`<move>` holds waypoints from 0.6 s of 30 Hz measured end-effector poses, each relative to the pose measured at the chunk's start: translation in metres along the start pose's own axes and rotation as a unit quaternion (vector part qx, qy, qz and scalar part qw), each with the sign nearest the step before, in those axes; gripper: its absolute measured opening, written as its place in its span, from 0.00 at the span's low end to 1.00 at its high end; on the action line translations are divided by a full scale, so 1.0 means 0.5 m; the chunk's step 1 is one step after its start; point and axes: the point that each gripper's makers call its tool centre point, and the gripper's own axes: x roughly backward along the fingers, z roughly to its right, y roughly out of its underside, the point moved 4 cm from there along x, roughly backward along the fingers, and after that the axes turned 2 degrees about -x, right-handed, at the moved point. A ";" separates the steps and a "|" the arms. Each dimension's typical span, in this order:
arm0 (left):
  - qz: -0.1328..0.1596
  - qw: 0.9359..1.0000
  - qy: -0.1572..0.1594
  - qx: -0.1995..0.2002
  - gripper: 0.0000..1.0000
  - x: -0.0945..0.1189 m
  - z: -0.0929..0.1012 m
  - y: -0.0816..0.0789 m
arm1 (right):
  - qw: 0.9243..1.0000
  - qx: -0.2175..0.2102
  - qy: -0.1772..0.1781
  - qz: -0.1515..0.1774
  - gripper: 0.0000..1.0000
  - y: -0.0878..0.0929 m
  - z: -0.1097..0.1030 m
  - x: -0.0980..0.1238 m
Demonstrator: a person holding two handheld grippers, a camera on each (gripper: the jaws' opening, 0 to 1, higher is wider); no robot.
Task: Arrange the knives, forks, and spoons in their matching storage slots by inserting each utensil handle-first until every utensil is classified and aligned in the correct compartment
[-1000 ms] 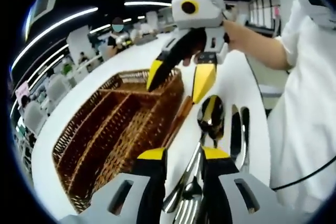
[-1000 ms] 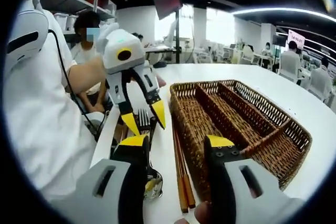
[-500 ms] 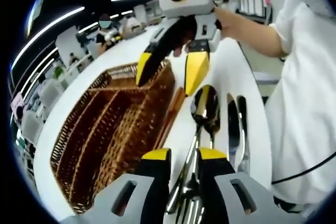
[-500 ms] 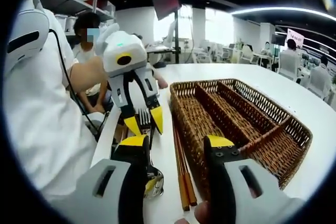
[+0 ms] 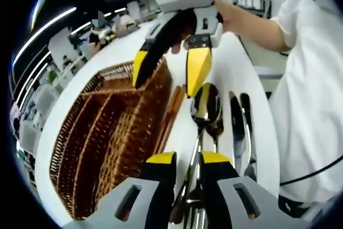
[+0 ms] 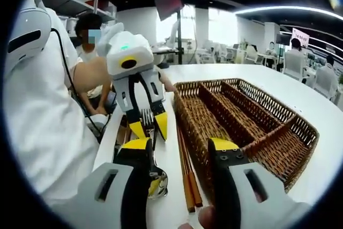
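Observation:
A brown wicker tray (image 6: 244, 124) with three long slots lies on the white table. Left of it, in the right gripper view, lie brown chopsticks (image 6: 187, 183), a fork (image 6: 147, 117) and a spoon (image 6: 156, 179). My left gripper (image 6: 149, 128) stands over the fork, its yellow-tipped jaws drawn in against it. In the left gripper view, silver stems run between the narrowed jaws of my left gripper (image 5: 187, 158), with spoon bowls (image 5: 207, 103) and two knives (image 5: 240, 127) beyond. My right gripper (image 5: 169, 71) hovers open above the tray (image 5: 107, 132) edge. In its own view my right gripper (image 6: 180, 144) holds nothing.
A person in a white shirt (image 6: 32, 122) stands at the table's left edge and holds both grippers. White table (image 6: 321, 111) runs on past the tray. Seated people and other tables fill the room behind.
My left gripper's jaws have drawn closer together around the fork and lowered slightly. The right gripper stays open near the tray edge.

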 end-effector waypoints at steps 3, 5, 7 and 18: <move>-0.007 1.000 0.004 -0.005 0.15 -0.004 0.000 0.002 | 1.000 -0.001 0.000 0.000 0.43 0.002 0.000 0.001; -0.008 1.000 0.008 -0.006 0.14 -0.007 0.002 0.002 | 1.000 -0.002 0.001 0.000 0.43 0.003 0.001 0.001; -0.009 1.000 0.009 -0.008 0.14 -0.008 0.001 0.001 | 1.000 -0.004 0.001 0.000 0.43 0.004 0.001 0.001; -0.016 1.000 0.016 -0.016 0.12 -0.014 -0.004 -0.004 | 1.000 -0.007 0.003 -0.001 0.43 0.011 0.001 0.004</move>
